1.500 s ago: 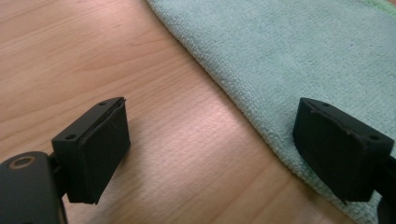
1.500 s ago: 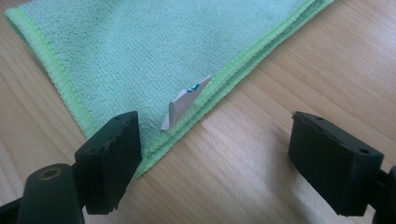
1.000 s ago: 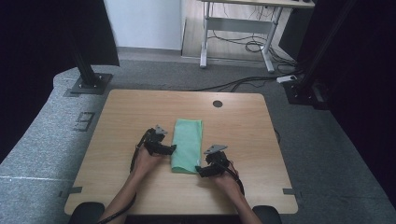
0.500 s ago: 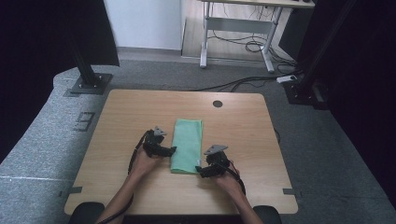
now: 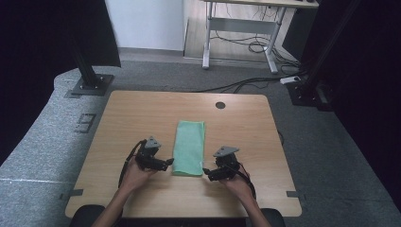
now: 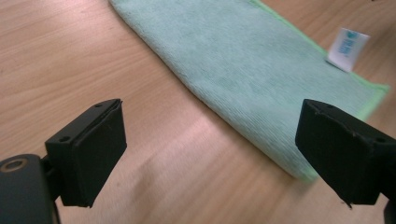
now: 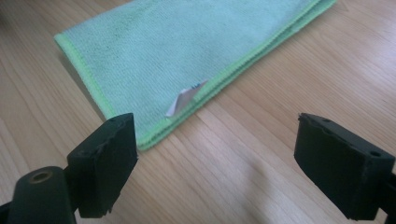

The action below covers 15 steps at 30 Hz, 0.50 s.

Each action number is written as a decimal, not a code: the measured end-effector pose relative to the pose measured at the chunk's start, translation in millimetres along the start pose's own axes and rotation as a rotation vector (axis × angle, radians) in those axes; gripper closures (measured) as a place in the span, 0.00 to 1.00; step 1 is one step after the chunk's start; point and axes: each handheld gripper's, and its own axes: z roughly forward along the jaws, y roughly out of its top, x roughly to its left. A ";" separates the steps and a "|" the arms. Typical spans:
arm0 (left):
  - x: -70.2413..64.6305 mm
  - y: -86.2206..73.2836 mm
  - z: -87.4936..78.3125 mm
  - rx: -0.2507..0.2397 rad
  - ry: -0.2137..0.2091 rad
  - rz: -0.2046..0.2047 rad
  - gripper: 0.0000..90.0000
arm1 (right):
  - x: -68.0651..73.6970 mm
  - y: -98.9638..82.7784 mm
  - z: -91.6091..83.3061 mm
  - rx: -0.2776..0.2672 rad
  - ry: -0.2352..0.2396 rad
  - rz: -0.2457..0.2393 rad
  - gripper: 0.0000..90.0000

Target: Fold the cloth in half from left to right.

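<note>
Nearest the person, both grippers have drawn back from the folded mint-green microfibre cloth (image 5: 189,147). The left gripper (image 5: 169,162) holds its fingers wide apart and empty; the right gripper (image 5: 206,171) has just been opening, nothing between its fingers. The fold looks finished. The cloth lies flat mid-surface on the pale wooden surface (image 5: 127,113), its long axis pointing away from the person.

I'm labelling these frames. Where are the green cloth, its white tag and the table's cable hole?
green cloth (image 5: 189,146): high view, middle of its top face.
white tag (image 6: 346,48): left gripper view, tag's centre.
cable hole (image 5: 220,105): high view, hole's centre.
</note>
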 end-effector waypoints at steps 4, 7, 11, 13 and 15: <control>-4.8 -8.5 -6.4 0.013 0.015 0.019 0.07 | -3.4 -5.2 -7.5 0.005 -0.013 0.001 0.10; -7.4 -16.0 -9.2 0.028 0.032 0.030 0.05 | -6.0 -10.3 -12.4 0.006 -0.021 0.011 0.08; -8.8 -25.8 -13.2 0.035 0.041 0.021 0.03 | -9.4 -17.3 -17.5 0.008 -0.030 0.025 0.05; -8.9 -30.1 -15.2 0.042 0.042 0.021 0.02 | -11.2 -20.9 -19.0 0.008 -0.036 0.028 0.04; -9.2 -33.6 -16.8 0.051 0.055 0.026 0.01 | -13.0 -24.4 -19.8 0.009 -0.041 0.034 0.03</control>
